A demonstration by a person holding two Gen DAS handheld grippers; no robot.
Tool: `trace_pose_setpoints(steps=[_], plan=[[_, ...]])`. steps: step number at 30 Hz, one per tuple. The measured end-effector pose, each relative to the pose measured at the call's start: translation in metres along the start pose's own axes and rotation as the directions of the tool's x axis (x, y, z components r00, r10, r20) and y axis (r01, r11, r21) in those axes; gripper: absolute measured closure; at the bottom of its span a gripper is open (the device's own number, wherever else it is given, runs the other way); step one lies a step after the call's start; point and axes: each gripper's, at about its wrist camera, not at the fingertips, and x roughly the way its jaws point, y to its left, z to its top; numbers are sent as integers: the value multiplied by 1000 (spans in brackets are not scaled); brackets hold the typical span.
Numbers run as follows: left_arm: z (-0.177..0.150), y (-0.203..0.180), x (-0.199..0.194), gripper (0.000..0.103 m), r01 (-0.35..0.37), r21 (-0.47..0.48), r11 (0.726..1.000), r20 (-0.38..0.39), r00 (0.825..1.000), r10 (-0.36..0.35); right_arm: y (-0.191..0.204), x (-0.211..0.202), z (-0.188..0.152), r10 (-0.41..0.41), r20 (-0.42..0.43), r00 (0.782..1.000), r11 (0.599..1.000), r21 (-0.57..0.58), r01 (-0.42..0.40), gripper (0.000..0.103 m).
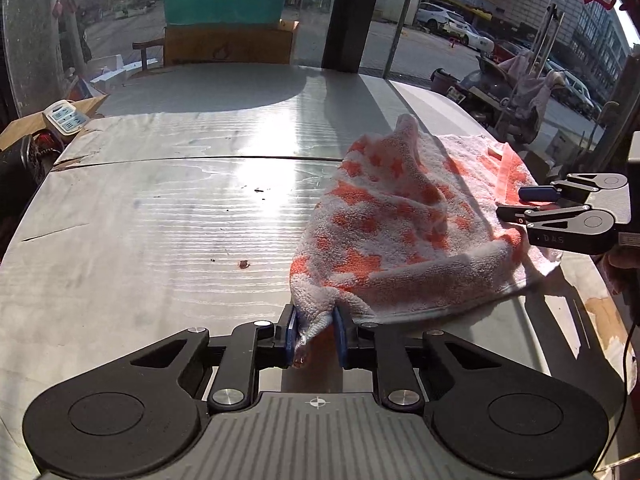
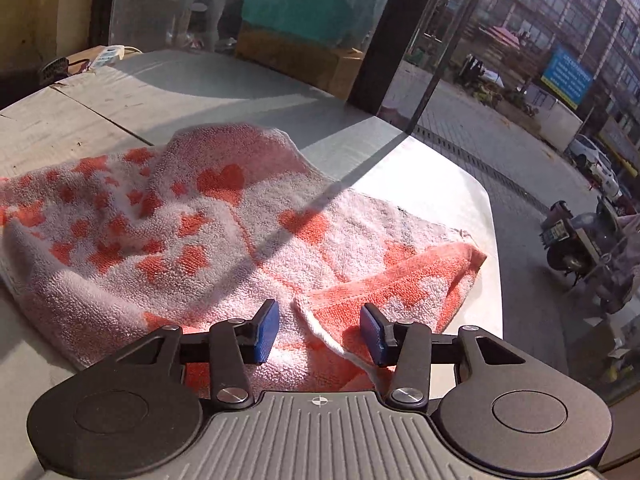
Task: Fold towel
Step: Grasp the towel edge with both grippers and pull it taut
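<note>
Pale table [image 1: 160, 208] carries a towel [image 1: 404, 232] (rumpled).

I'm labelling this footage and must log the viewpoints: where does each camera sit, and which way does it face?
Left wrist: on the left gripper, looking across the table; its fingers pinch a corner of the towel; the right gripper shows at far right.
Right wrist: on the right gripper, jaws open above the towel, facing the window.
Shared: the towel, the table, the power strip.
</note>
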Motion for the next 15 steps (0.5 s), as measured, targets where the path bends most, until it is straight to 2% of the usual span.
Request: trace_pose_setpoints(steps=[3, 6, 8, 10, 13, 15], plan=[[0, 0, -1, 91, 6, -6, 1000, 7, 1000, -6, -17, 4, 1, 86, -19, 996, 992, 97, -83, 63], [1, 0, -2, 91, 11, -7, 1000, 16, 1000, -10, -38, 6, -2, 158, -20, 987, 964, 217, -150, 68], [2, -1, -2, 91, 11, -6, 1000, 20, 1000, -10, -40, 4, 0, 135, -32, 990, 966, 226, -124, 85], [3, -2, -2, 91, 14, -6, 1000, 25, 1000, -14, -39, 2, 1, 121, -39, 992, 964, 242, -109, 92], [5, -3, -3, 91, 16, -2, 1000, 35, 999, -16, -39, -5, 0, 111, -15, 994, 950, 295, -101, 97], [7, -2, -5, 93, 9, -1, 1000, 47, 999, -9, -45, -13, -1, 117, 29, 993, 929, 350, -120, 97]])
